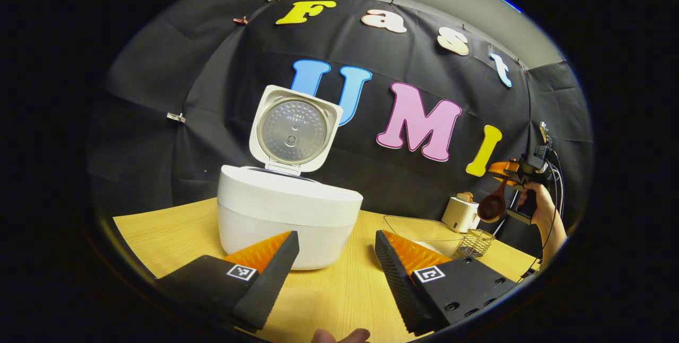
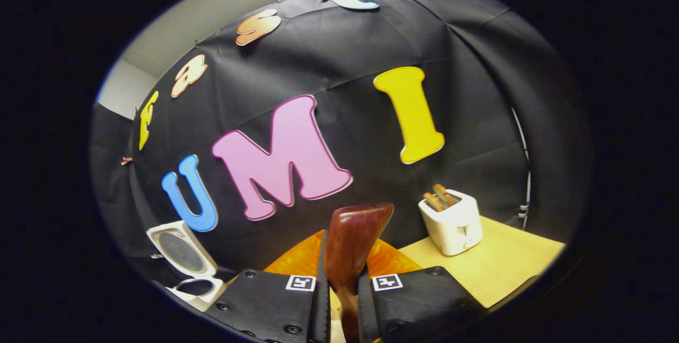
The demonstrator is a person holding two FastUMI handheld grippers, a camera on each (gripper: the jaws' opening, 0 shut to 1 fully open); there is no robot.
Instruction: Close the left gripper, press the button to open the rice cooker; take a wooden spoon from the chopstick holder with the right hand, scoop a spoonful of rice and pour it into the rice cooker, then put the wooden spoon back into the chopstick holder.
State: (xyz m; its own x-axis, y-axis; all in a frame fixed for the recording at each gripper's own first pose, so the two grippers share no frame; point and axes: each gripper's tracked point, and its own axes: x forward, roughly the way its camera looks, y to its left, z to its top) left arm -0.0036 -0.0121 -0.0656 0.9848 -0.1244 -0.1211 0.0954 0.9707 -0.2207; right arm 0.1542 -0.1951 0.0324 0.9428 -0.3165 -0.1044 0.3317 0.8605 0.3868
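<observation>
Right gripper view has the right tool (image 2: 342,292) pinching the wooden spoon (image 2: 351,247) by its handle, long axis running up and away from the fingers, bowl at the far end, raised above the table (image 2: 504,269). The rice cooker (image 2: 193,279), lid up, lies low and to the left, so the coming move looks like a swing leftward and down. In the left gripper view the left tool (image 1: 337,258) is spread and empty just in front of the cooker, with the glass bowl (image 1: 424,229) and chopstick holder (image 1: 473,243) nearer the spoon-bearing hand.
</observation>
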